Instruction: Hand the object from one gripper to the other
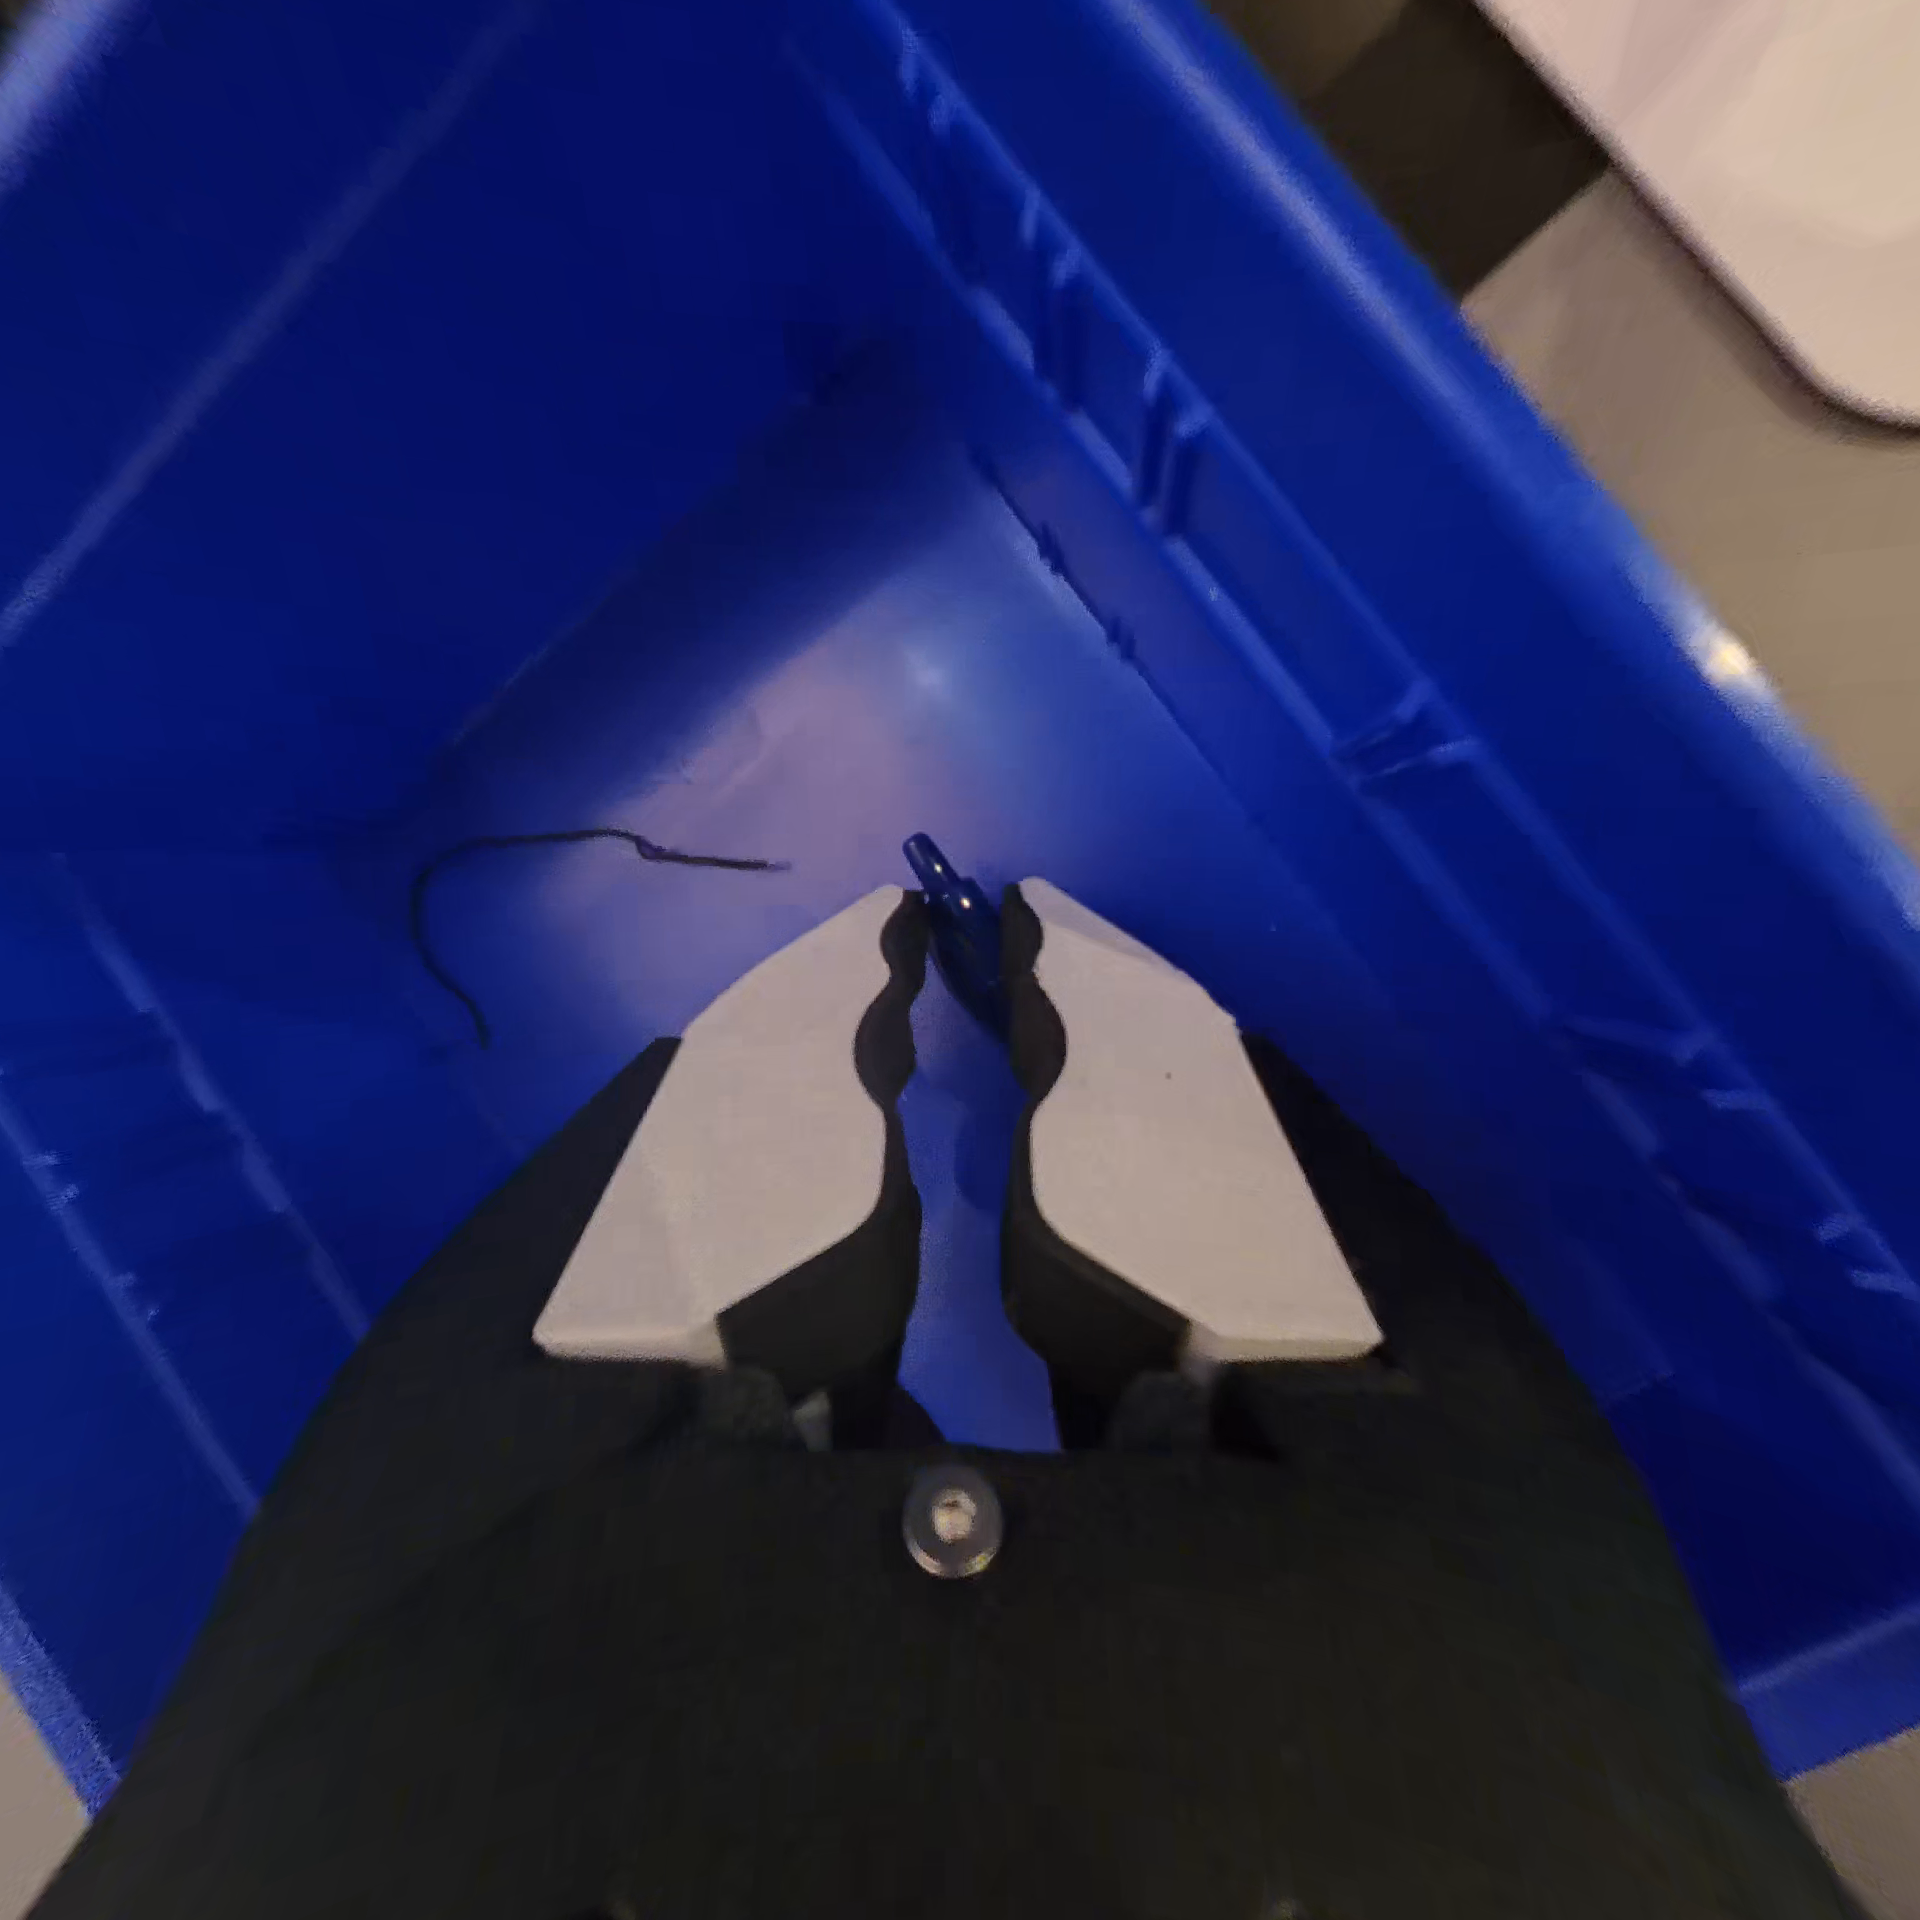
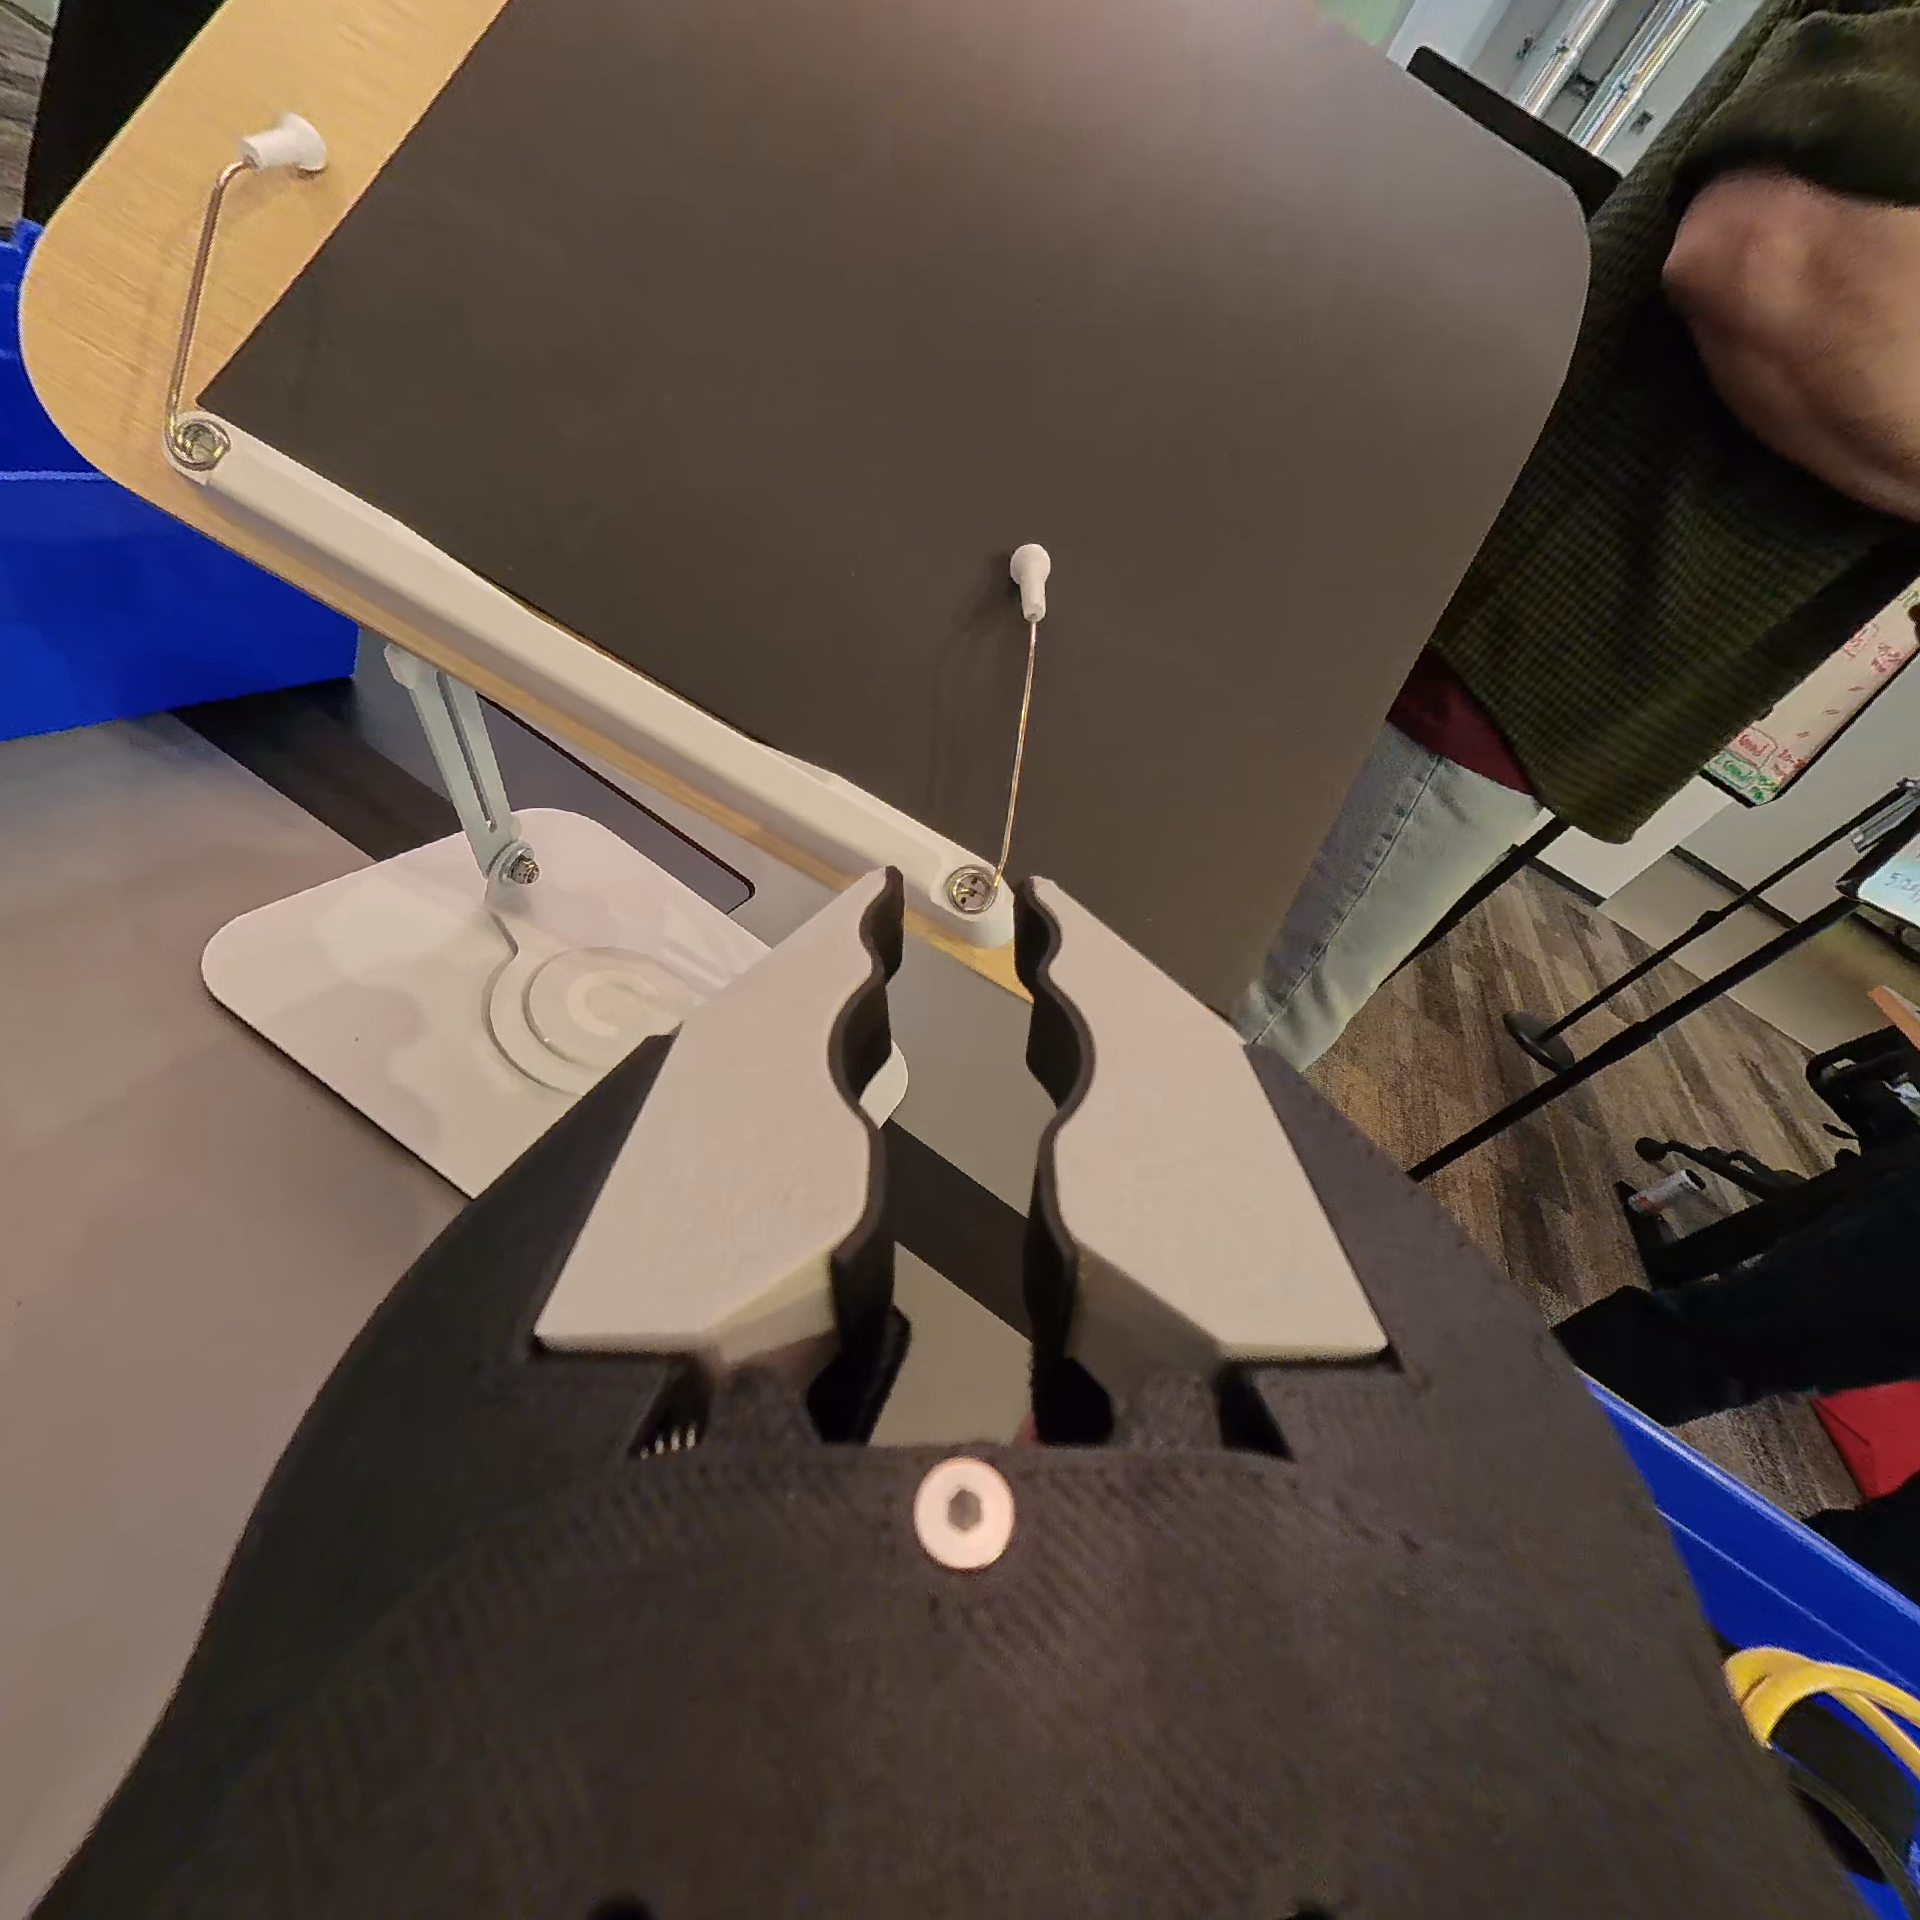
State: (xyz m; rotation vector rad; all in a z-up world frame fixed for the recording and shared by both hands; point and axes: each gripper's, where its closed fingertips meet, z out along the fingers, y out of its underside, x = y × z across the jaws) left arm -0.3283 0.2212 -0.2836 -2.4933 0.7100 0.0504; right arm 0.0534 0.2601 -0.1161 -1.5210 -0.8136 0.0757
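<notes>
In the left wrist view my left gripper (image 1: 958, 906) reaches down into a blue plastic bin (image 1: 520, 468). Its jaws are nearly closed on a small dark blue object (image 1: 951, 914) whose tip sticks out past the fingertips, close to the bin floor. What the object is I cannot tell. In the right wrist view my right gripper (image 2: 956, 902) is open and empty, held above a grey table (image 2: 156, 1039) in front of a tilted book stand (image 2: 883, 364). Neither gripper shows in the other's view.
A thin dark thread (image 1: 488, 894) lies on the bin floor. The stand has a white base (image 2: 416, 987) and two wire page clips (image 2: 1023, 727). A person's hand and green sleeve (image 2: 1714, 416) are at the right. A blue bin rim (image 2: 1745, 1558) is lower right. The left gripper's tips are roughly 40 cm from the right gripper's. My right tips are about 50 cm from the thin dark thread (image 1: 488, 894), my left tips only 12 cm.
</notes>
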